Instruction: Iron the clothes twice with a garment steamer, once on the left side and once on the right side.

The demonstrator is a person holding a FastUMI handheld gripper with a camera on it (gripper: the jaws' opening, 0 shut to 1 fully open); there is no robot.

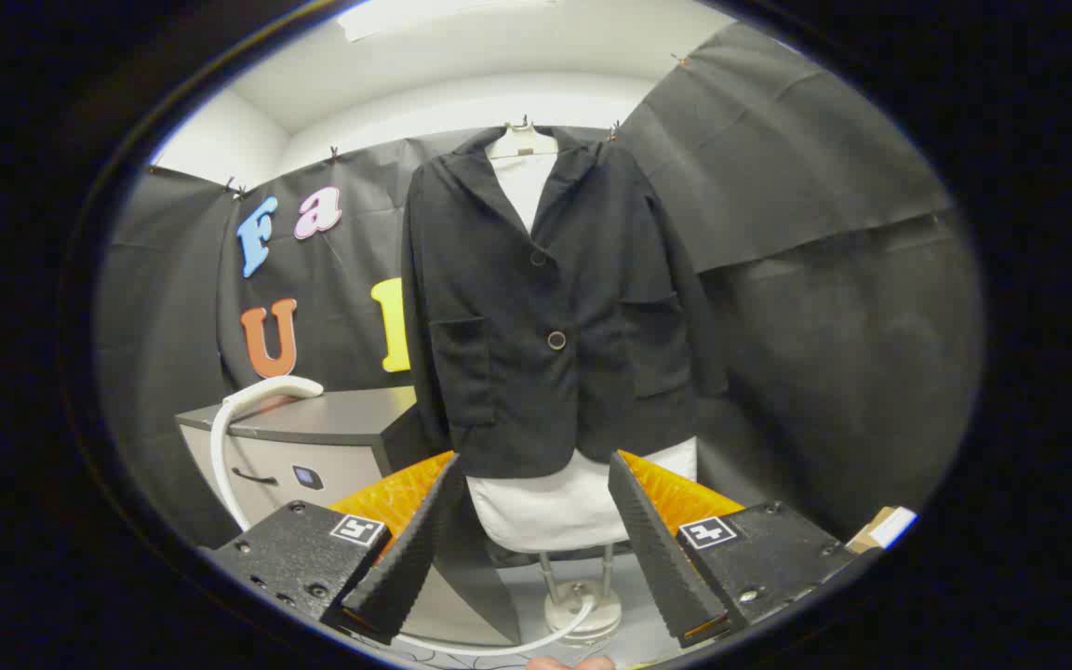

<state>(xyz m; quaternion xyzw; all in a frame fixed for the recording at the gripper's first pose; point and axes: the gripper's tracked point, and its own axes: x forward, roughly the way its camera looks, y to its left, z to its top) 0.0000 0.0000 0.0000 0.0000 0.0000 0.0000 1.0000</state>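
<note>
Two fingers on the gripper (pixel 536 535) are sitting wide apart with nothing between them, so it isn't holding anything right now. Looking straight ahead at 12 o'clock, the black jacket (pixel 545 307) is hanging on a white mannequin form (pixel 545 507) on a stand (pixel 582 605), well beyond the fingertips. Off around 10 o'clock, the white steamer head (pixel 275 389) is resting on top of a grey cabinet (pixel 331 419), with its white hose (pixel 217 465) looping down and running along the floor toward the stand's base.

My read: this is the very first step, with the steamer not picked up yet and neither side of the jacket ironed. Next move probably calls for swinging over to 10 o'clock, lining the open fingers up around the steamer's handle and closing on it, watching that the hose isn't snagging the stand.
</note>
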